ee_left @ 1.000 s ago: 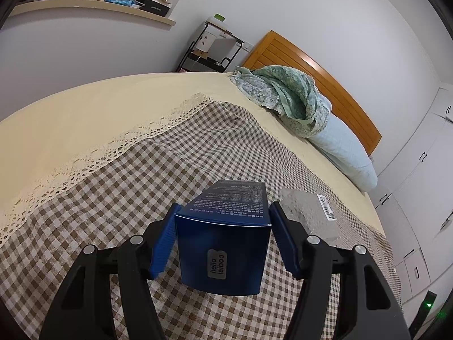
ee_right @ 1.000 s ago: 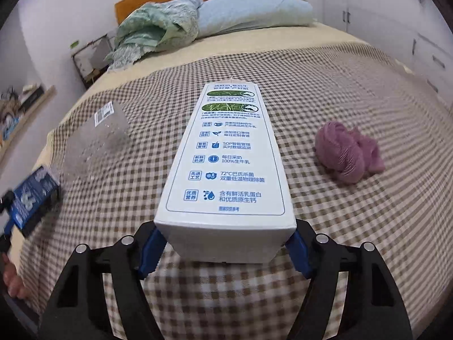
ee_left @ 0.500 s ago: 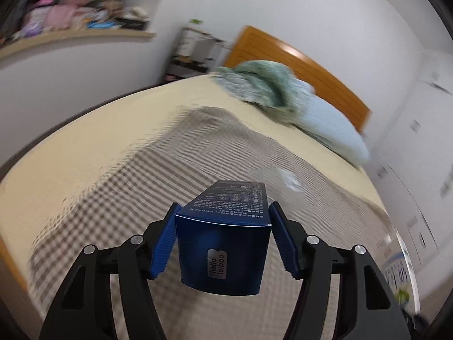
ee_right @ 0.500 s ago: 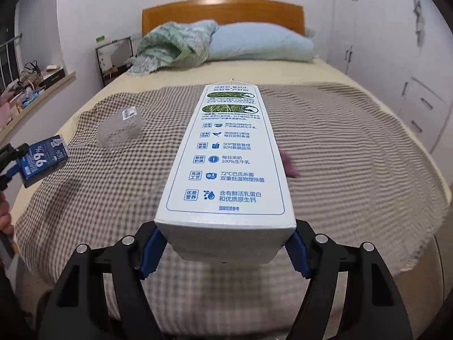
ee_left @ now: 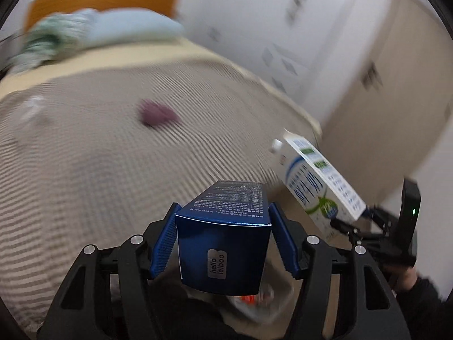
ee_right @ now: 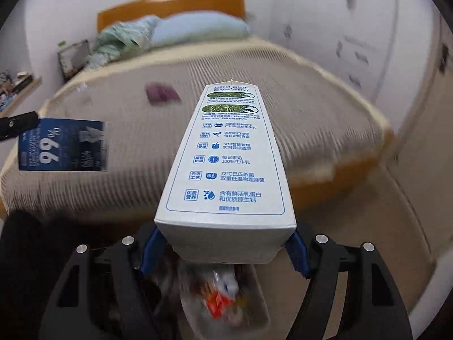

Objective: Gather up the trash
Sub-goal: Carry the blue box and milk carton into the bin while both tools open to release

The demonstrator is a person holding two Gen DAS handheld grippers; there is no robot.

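A: Where are you in the job?

B: At the carrying step. My right tongs (ee_right: pixel 223 250) clench the milk carton (ee_right: pixel 226 158), my left tongs (ee_left: pixel 223 240) the blue box (ee_left: pixel 223 243), both over the bin (ee_right: pixel 254 306) beside the bed (ee_right: pixel 311 107).

A: Next?

B: I'd judge: centre each over the bin, then let go.

A: Do the views differ?

B: The right shows the bin's trash; the left shows my hand (ee_left: pixel 407 277).
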